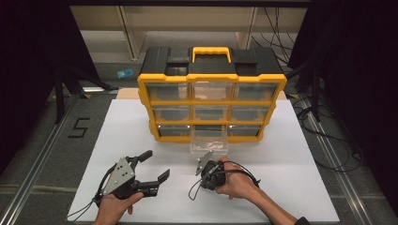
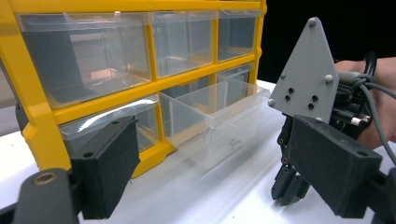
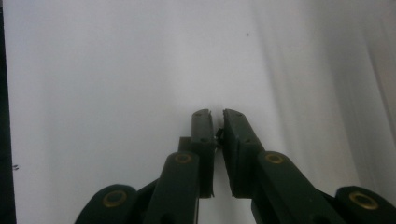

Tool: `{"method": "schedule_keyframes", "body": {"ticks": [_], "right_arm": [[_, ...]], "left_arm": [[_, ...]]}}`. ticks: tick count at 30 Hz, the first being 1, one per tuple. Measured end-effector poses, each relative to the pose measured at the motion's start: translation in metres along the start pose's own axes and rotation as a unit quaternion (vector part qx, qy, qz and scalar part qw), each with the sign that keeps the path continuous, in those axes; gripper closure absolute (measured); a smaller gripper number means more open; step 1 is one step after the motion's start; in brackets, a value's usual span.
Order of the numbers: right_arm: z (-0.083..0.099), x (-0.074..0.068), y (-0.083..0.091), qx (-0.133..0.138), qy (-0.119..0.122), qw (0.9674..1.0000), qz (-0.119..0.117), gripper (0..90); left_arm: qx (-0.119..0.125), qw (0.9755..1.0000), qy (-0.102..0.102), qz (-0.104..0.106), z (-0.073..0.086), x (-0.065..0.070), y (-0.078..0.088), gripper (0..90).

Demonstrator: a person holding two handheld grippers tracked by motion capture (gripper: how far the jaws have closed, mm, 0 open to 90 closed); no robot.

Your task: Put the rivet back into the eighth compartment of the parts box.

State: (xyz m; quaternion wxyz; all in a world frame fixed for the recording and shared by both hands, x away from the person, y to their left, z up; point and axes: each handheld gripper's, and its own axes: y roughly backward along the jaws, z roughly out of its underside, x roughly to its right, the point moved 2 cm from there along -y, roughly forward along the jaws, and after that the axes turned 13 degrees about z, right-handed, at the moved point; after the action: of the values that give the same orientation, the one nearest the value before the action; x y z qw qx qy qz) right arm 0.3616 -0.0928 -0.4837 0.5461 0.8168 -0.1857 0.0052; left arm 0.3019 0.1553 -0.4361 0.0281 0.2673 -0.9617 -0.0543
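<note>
In the high view, we see a yellow-and-black drawer organizer standing upright at the far side of a white tabletop, its nine clear drawers arranged in three rows. The middle drawer of the bottom row, a clear plastic drawer, is pulled out toward the person and rests partly on the tabletop; in the left gripper view a small screw-like item lies on its floor. We hold the right gripper just in front of this drawer, pointing down at the tabletop. In the right gripper view its jaws stand nearly together, with a tiny dark object pinched between them, too small for us to identify. We hold the left gripper well to the left of the drawer, above the tabletop, its jaws spread wide with nothing between them.
</note>
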Motion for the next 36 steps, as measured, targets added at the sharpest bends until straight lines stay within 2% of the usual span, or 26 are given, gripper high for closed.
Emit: {"method": "schedule_keyframes", "body": {"ticks": [2,3,4,5,6,7,12,14,23,27,36], "right_arm": [[0.000,0.001,0.001,0.001,-0.002,1.0000,0.002,83.6],[0.001,0.002,0.001,0.001,-0.001,1.0000,0.010,83.6],[0.000,0.001,0.003,0.000,-0.008,0.9999,0.007,83.6],[0.000,0.003,0.005,0.005,-0.005,1.0000,0.001,83.6],[0.001,0.003,0.006,0.003,-0.007,1.0000,0.004,83.6],[0.000,0.004,0.007,0.013,-0.002,0.9999,0.004,83.6],[-0.002,0.005,0.014,0.025,-0.001,0.9996,0.011,83.6],[-0.003,0.007,0.017,0.031,0.005,0.9992,0.023,83.6],[-0.008,0.012,0.036,0.069,0.000,0.9967,0.043,83.6],[-0.010,0.013,0.043,0.078,-0.004,0.9960,0.043,83.6],[-0.011,0.016,0.048,0.093,-0.001,0.9945,0.049,83.6]], "left_arm": [[0.000,1.0000,-0.003,0.000,0.000,-0.001,0.000,16.3],[-0.001,1.0000,-0.003,0.000,0.000,0.000,0.000,16.3],[0.000,1.0000,-0.001,0.000,0.000,0.000,0.001,16.3],[0.000,1.0000,0.000,-0.001,0.000,0.000,0.001,16.3],[0.000,1.0000,-0.003,-0.001,0.000,-0.001,0.000,16.3],[-0.001,1.0000,-0.003,0.000,0.000,-0.001,0.000,16.3],[0.000,1.0000,-0.002,0.000,0.000,0.000,0.000,16.3],[0.001,1.0000,0.001,-0.002,0.000,0.000,0.001,16.4],[0.004,1.0000,-0.002,-0.001,-0.001,0.000,0.001,16.3],[0.005,1.0000,-0.002,-0.001,-0.001,0.000,0.001,16.3],[0.004,1.0000,-0.001,-0.001,-0.001,0.000,0.001,16.3]]}}
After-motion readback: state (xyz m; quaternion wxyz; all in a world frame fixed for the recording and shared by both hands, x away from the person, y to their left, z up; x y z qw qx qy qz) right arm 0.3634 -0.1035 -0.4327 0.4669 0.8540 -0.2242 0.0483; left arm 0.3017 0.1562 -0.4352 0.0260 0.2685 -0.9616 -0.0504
